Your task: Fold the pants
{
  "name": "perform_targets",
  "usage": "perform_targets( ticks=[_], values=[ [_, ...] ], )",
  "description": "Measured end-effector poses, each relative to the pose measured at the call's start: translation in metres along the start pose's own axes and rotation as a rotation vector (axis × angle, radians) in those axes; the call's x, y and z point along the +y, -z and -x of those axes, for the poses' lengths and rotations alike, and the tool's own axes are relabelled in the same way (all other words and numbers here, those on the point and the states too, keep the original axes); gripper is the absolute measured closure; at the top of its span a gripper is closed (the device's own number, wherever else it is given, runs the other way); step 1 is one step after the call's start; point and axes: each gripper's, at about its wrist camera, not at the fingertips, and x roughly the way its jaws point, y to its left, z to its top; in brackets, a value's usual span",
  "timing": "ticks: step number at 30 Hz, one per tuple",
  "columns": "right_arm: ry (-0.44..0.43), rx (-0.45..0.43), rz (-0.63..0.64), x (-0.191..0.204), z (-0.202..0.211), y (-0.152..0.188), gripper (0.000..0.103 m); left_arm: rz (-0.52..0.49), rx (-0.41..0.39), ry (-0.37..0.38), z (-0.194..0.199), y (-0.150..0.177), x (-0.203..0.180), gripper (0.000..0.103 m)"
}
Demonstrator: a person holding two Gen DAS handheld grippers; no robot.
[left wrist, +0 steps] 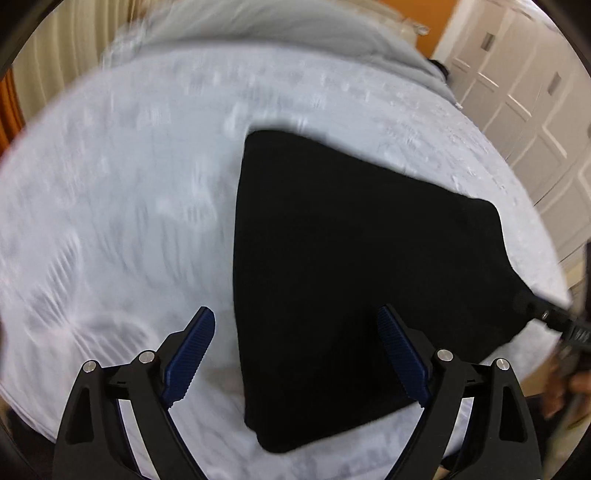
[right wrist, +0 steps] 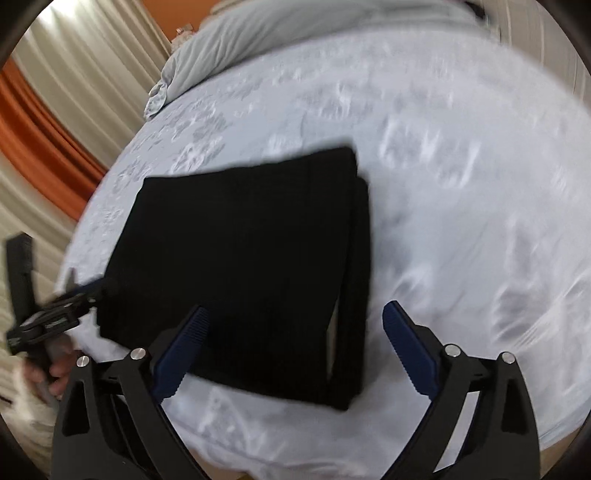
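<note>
Left wrist view: we see the folded black fabric pants [left wrist: 332, 277] flat mid-bed [left wrist: 110, 221], laid there to stay folded.
Left gripper [left wrist: 295, 354]: fingers wide, empty.
Right gripper [right wrist: 297, 350]: fingers wide, empty, pants released.

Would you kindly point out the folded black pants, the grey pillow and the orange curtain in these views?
folded black pants [right wrist: 240, 258], right wrist view, middle of the top layer.
grey pillow [right wrist: 295, 26], right wrist view, its broad upper face at the head of the bed.
orange curtain [right wrist: 40, 136], right wrist view, middle of the orange strip.
</note>
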Motion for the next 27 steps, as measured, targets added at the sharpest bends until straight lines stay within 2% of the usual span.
perform_targets(
  ticks=[2,3,6,10,12,15,17,22,27],
  values=[
    [-0.042,0.045,-0.058,-0.006,-0.012,0.004,0.01,0.125,0.101,0.125,-0.017,0.006,0.017,0.016],
    [-0.06,0.049,-0.081,-0.008,-0.016,0.005,0.007,0.163,0.117,0.159,-0.02,0.007,0.021,0.015],
    [-0.081,0.041,-0.097,-0.005,-0.02,0.003,0.005,0.175,0.11,0.185,-0.021,0.004,0.021,0.015],
    [-0.08,0.017,-0.117,-0.001,-0.023,0.0,0.005,0.139,0.093,0.157,-0.026,0.003,0.004,0.015],
    [-0.051,0.006,-0.086,0.004,-0.023,0.001,0.026,0.103,0.087,0.115,-0.027,0.002,-0.008,0.019],
    [-0.066,-0.001,-0.088,0.003,-0.021,0.0,0.041,0.046,0.055,0.063,-0.023,0.001,-0.022,0.029],
    [-0.081,-0.007,-0.099,0.0,-0.019,0.0,0.046,0.02,0.037,0.05,-0.019,0.0,-0.029,0.035],
    [-0.07,-0.015,-0.08,0.004,-0.014,0.002,0.05,-0.052,-0.017,0.033,-0.007,0.002,-0.042,0.059],
    [-0.055,-0.012,-0.083,0.007,-0.016,0.004,0.049,-0.067,-0.029,0.036,-0.004,0.002,-0.045,0.063]
  ],
)
